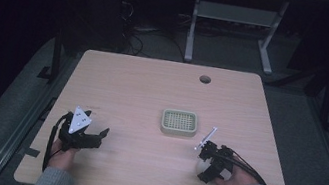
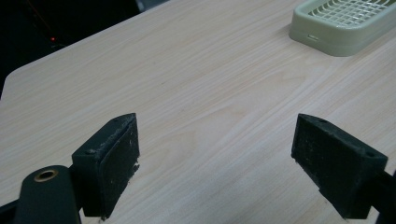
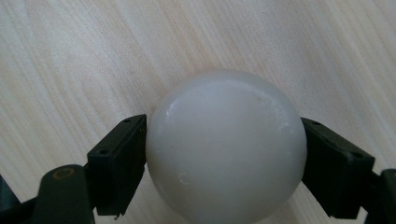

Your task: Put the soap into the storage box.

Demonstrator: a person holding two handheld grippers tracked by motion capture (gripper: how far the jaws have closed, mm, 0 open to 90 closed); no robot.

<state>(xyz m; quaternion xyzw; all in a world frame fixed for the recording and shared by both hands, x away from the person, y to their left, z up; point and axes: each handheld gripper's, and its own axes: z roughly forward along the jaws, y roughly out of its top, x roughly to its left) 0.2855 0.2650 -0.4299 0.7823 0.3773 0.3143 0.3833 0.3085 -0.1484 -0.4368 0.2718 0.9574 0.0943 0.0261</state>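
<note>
A smooth white ball (image 3: 226, 144) sits between the jaws of my right gripper (image 3: 224, 158), and both pads press against its sides just above the wooden table. From the high view that gripper (image 1: 204, 166) is near the table's front right, with the ball (image 1: 201, 165) partly hidden under it. My left gripper (image 1: 99, 136) rests at the front left with its jaws wide apart; in the left gripper view (image 2: 215, 144) nothing lies between them. A pale green soap dish with a grid top (image 1: 179, 122) stands in the middle of the table (image 1: 153, 85), also seen as the dish (image 2: 345, 23) ahead of the left jaws.
A round cable hole (image 1: 205, 79) is cut near the table's far edge. Beyond the table stands the white frame of another desk (image 1: 194, 26), with cables on the dark floor.
</note>
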